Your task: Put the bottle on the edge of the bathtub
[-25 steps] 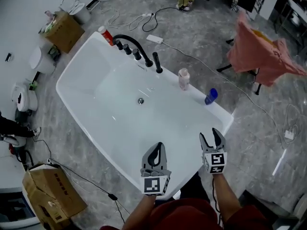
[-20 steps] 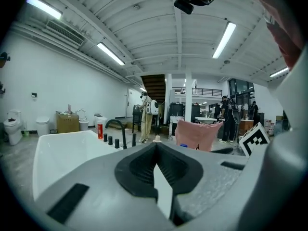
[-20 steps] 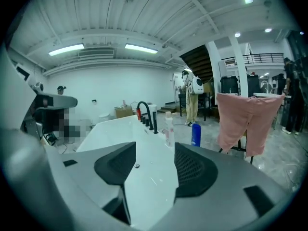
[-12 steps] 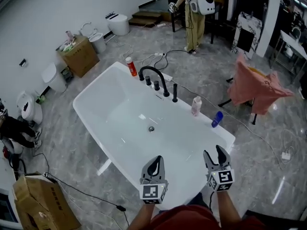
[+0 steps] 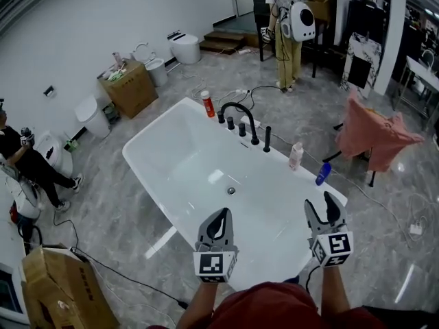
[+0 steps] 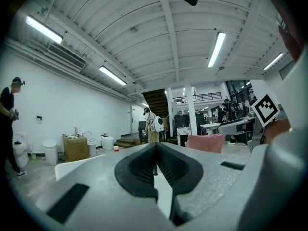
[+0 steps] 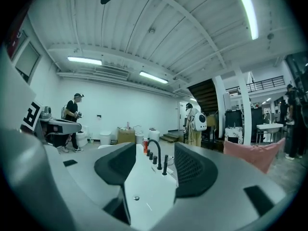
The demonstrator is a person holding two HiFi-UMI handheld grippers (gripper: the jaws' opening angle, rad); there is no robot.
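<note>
Head view: both forearms reach forward from the bottom edge, side by side, each holding its gripper over the near rim of the tub [image 5: 140, 164] and pointing across it. The left gripper [image 5: 220, 216] has its jaws pressed together. The right gripper [image 5: 323, 208] has its jaws spread and nothing between them. Three bottles stand on the far rim. The blue bottle [image 5: 323, 174] is straight ahead of the right gripper, and the pale bottle [image 5: 296, 155] is just beyond it to the left. The red bottle [image 5: 206, 103] is far ahead of the left gripper, past the faucet [image 5: 240, 118]. All three are well apart from both grippers.

Left gripper view: the left gripper [image 6: 156, 147] is held about level, its jaws meeting along one line and holding nothing. The tub's rim [image 6: 72, 164] lies low to its left. The right gripper's marker cube [image 6: 266, 109] is up to its right.

Right gripper view: the right gripper [image 7: 149, 163] is also about level, with a wide gap between its jaws. Through the gap are the tub's inside, the drain [image 7: 136, 198] below, the faucet [image 7: 155, 152] ahead and the red bottle [image 7: 145, 145] behind it.
</note>
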